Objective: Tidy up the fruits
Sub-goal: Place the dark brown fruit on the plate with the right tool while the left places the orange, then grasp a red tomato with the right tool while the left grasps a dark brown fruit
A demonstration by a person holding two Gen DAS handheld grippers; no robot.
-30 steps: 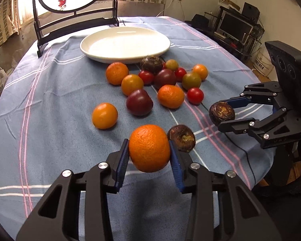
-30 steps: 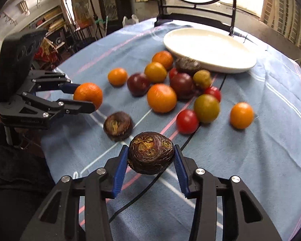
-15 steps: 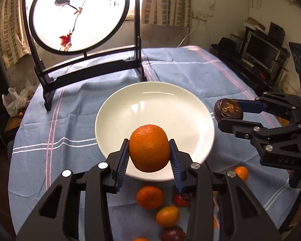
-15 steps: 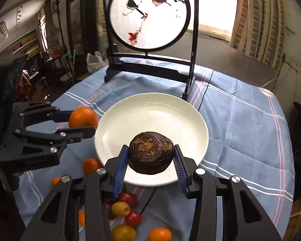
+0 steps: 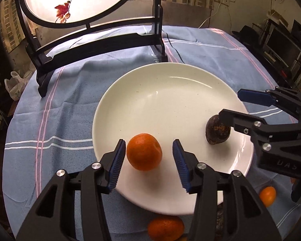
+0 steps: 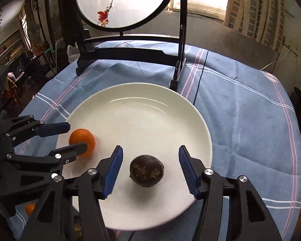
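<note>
A white plate (image 5: 170,92) (image 6: 142,108) sits on the blue tablecloth. An orange (image 5: 144,154) (image 6: 82,141) lies on the plate's near left part, between the open jaws of my left gripper (image 5: 148,159) (image 6: 70,138). A dark brown wrinkled fruit (image 5: 217,133) (image 6: 146,170) lies on the plate's right part, between the open jaws of my right gripper (image 6: 149,168) (image 5: 230,108). Neither fruit is gripped.
A black stand with a round painted screen (image 5: 102,40) (image 6: 130,46) stands behind the plate. More oranges (image 5: 165,228) (image 5: 267,195) lie on the cloth near the plate's front edge. Cluttered room furniture lies beyond the table's sides.
Both grippers have come down over the plate and opened. The orange and the dark fruit were let go and now rest on the plate.
</note>
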